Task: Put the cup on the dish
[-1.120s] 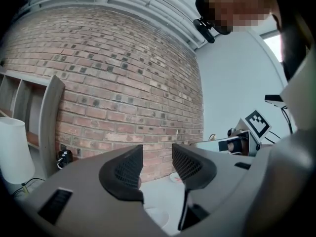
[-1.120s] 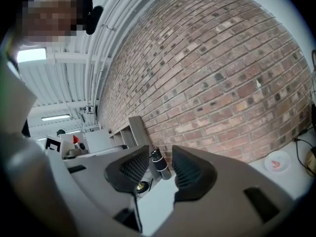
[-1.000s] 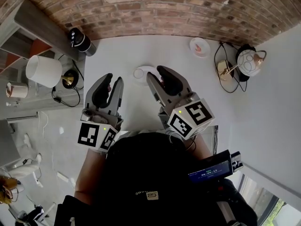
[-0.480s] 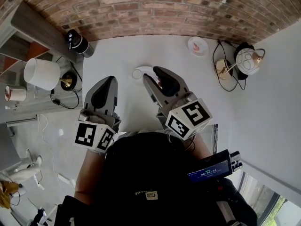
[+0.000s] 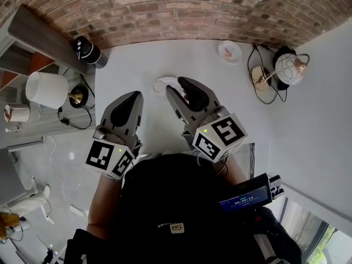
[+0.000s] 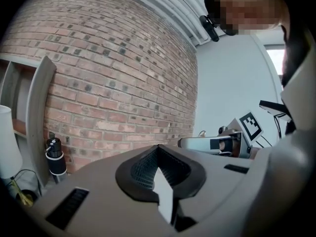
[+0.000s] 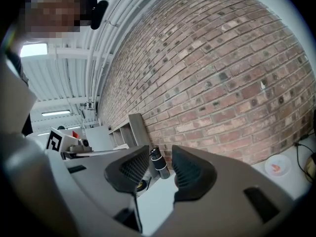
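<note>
The white cup (image 5: 161, 85) stands on the white table (image 5: 137, 65), seen from above as a round rim. It sits just beyond and left of my right gripper (image 5: 179, 86), whose jaws stand open with nothing between them. The small dish (image 5: 229, 51) with a pink mark lies far back to the right near the brick wall, and the dish (image 7: 278, 166) also shows low at the right in the right gripper view. My left gripper (image 5: 133, 97) is shut and empty, to the left of the cup and apart from it. In the left gripper view, the left gripper (image 6: 159, 171) has its pads pressed together.
A black bottle (image 5: 87, 50) stands at the table's back left corner by a shelf. A white-shaded lamp (image 5: 48, 89) is off the left edge. A round lamp (image 5: 290, 69) with cables sits at the back right. The brick wall (image 5: 181, 10) closes off the far side.
The left gripper's jaws have gone from open to shut. Both grippers stay in nearly the same place above the table.
</note>
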{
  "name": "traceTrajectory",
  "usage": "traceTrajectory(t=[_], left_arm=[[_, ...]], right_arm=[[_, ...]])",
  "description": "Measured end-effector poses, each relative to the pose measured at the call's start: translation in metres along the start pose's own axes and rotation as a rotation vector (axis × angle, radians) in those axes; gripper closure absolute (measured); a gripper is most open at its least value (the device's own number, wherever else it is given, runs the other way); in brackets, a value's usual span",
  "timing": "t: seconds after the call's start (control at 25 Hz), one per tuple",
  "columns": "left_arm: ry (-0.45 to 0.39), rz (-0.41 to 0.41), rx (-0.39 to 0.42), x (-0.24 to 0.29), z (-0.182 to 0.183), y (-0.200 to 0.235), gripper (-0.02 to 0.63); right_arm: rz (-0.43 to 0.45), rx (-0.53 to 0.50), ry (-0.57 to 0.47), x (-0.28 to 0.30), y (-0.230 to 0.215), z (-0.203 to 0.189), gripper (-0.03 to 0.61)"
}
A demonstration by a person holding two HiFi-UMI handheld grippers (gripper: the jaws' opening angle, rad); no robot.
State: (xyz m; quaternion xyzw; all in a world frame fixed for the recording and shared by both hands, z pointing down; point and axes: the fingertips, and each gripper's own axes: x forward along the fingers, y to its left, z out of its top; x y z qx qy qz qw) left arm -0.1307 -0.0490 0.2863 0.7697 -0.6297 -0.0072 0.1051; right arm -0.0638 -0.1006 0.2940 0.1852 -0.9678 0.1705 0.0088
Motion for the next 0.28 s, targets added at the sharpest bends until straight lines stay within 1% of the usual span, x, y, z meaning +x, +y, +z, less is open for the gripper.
traceTrajectory(t=[0.16,0.28], left_arm=[[0.013,0.008,-0.071,0.001,-0.003,0.010,0.609],[0.025,-0.004,-0.112,0.001,-0.006,0.013,0.609]], right_arm=[[-0.005,-0.004,0.009,0.003,-0.002,-0.001,0.431],[-0.007,-0.003,0.015,0.004,-0.003,-0.002,0.431]])
